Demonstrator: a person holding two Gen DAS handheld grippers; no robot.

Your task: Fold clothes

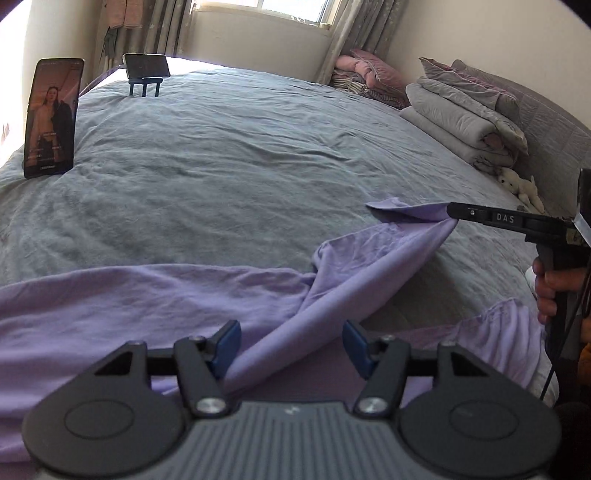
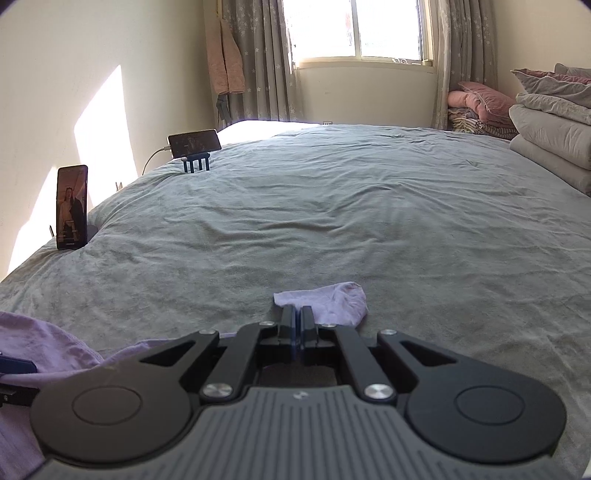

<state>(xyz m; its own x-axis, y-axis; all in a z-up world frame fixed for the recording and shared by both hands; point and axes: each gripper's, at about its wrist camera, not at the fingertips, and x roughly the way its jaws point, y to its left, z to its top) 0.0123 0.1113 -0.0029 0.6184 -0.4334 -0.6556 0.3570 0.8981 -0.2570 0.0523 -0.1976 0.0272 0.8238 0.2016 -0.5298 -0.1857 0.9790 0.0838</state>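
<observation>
Pinching a corner of the lilac garment (image 1: 147, 306) off the bed (image 1: 221, 155), the right tool (image 2: 298, 314) was clamped; left tool (image 1: 291, 347) gaped wide. I'd keep that lifted edge taut, no bunching.

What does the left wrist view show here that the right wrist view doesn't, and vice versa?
Only the left wrist view shows the open left gripper over the spread lilac fabric garment, the hand on the right tool's handle, and a white plush toy. Only the right wrist view shows the right gripper from behind, jaws shut on a garment corner, plus a pink jacket hanging by the curtain. Both show the grey-green bedspread, the upright phone, the sideways phone on a blue stand, and the window.
</observation>
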